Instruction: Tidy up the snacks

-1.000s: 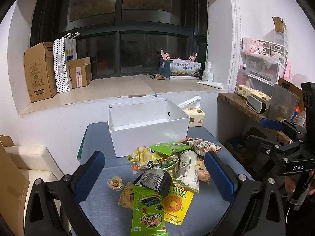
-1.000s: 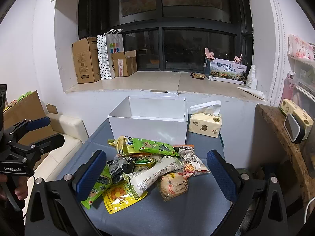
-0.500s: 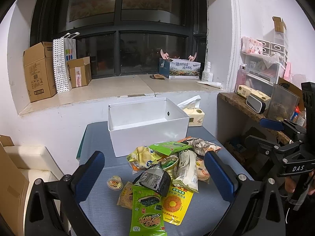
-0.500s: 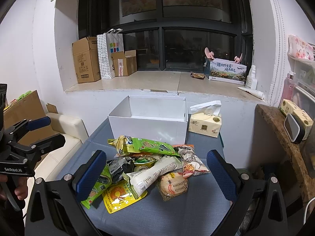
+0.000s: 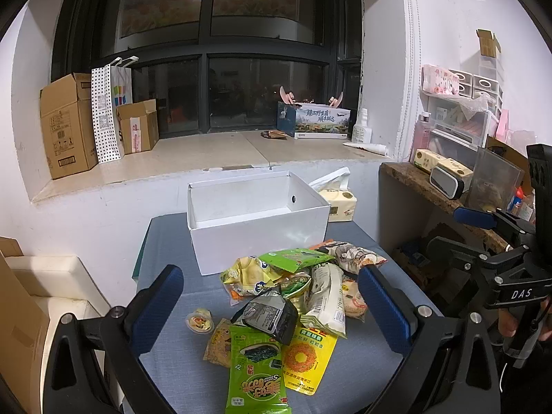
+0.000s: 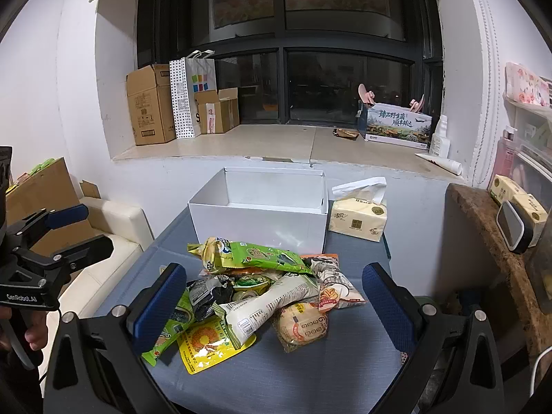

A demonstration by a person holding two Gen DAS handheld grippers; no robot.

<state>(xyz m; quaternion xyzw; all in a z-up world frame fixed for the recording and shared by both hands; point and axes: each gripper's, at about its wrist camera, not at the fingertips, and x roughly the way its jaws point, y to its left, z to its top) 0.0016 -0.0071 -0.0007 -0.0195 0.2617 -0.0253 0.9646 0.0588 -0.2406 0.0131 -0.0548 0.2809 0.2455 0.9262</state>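
Snacks (image 6: 262, 289) look light, crinkly and slippery, so we'd pinch a sealed edge; both grippers' fingers (image 5: 157, 307) gape open, empty.

Home room, sofa (image 6: 114, 220), tissue pack (image 6: 358, 219)

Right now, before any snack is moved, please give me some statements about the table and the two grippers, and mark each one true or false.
1. The white box holds no snacks. True.
2. The left gripper is shut on a packet. False: it is open, holding nothing.
3. The tissue pack stands beside the box. True.
4. The snack pile lies behind the box. False: it lies in front, nearer the grippers.
5. The right gripper is open. True.
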